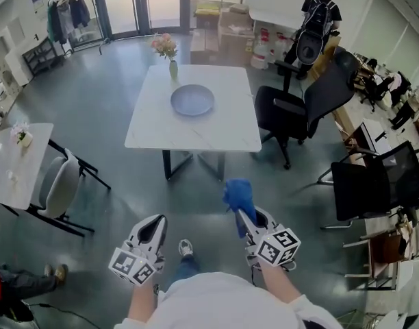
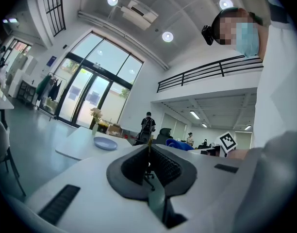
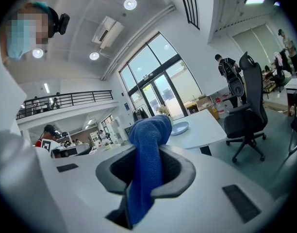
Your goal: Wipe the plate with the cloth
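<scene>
Table (image 1: 216, 130) bears plate (image 1: 192, 100) — right hand-held gripper (image 1: 243, 216) clamps cloth (image 1: 237, 193) (blue).

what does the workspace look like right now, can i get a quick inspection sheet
surface: white table stands ahead of the person, across open floor from both grippers.
job's things: blue-grey plate lies near the table's middle, nothing on it; blue cloth is in the right gripper.
clutter: only a vase of flowers at the table's far edge, apart from the plate.
grippers: left gripper fingers together, holding nothing; right gripper fingers shut on the cloth.
cables: nothing seen on the table.
surroundings: black office chairs right of the table, a person with a backpack beyond them, a second white table at left.
</scene>
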`<control>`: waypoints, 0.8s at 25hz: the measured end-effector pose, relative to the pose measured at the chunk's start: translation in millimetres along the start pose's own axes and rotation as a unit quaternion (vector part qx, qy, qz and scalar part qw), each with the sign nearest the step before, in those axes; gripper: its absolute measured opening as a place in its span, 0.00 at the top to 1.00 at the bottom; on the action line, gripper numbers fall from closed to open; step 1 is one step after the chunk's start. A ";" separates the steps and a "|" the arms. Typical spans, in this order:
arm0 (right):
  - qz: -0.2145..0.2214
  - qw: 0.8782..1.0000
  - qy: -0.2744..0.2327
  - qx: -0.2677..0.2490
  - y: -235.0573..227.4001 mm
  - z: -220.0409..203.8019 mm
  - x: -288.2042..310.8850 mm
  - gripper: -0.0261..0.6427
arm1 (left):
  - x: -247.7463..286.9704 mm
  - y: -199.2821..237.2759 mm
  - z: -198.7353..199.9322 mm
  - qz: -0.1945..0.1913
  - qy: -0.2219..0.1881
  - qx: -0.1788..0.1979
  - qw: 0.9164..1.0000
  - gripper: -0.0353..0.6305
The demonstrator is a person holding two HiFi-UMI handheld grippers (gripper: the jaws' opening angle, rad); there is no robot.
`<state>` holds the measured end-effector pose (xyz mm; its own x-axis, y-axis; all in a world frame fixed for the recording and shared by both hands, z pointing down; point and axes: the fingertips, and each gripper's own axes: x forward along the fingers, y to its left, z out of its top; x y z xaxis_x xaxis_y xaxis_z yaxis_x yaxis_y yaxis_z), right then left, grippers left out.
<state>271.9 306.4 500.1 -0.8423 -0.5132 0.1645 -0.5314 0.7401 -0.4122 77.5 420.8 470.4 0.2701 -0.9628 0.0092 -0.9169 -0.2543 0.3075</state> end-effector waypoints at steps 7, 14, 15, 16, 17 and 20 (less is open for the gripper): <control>-0.028 0.999 -0.030 0.008 4.8 29.4 78.1 0.82 | 37.3 81.5 51.6 -0.032 -0.008 0.021 0.999 0.90; -0.059 0.998 -0.024 0.018 -1.9 30.3 117.7 0.82 | 54.6 139.4 59.2 -0.040 0.001 0.003 0.999 0.90; -0.064 0.998 -0.020 0.019 -6.0 29.9 120.8 0.82 | 58.0 143.0 57.8 -0.041 0.000 -0.003 0.999 0.90; -0.069 0.997 -0.018 0.021 -10.4 29.5 124.2 0.82 | 60.7 146.3 55.9 -0.042 0.000 -0.008 0.999 0.90; -0.072 0.997 -0.017 0.022 -14.3 29.6 128.5 0.82 | 63.1 150.6 53.9 -0.042 0.000 -0.011 0.999 0.90; -0.074 0.997 -0.011 0.018 -23.8 35.6 145.3 0.82 | 72.2 165.0 52.4 -0.036 0.001 -0.017 0.999 0.90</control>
<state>165.4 198.7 502.0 -0.7520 -0.6259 0.2068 -0.6466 0.6393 -0.4161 -69.6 304.6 472.0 0.3357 -0.9419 -0.0115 -0.8849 -0.3195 0.3389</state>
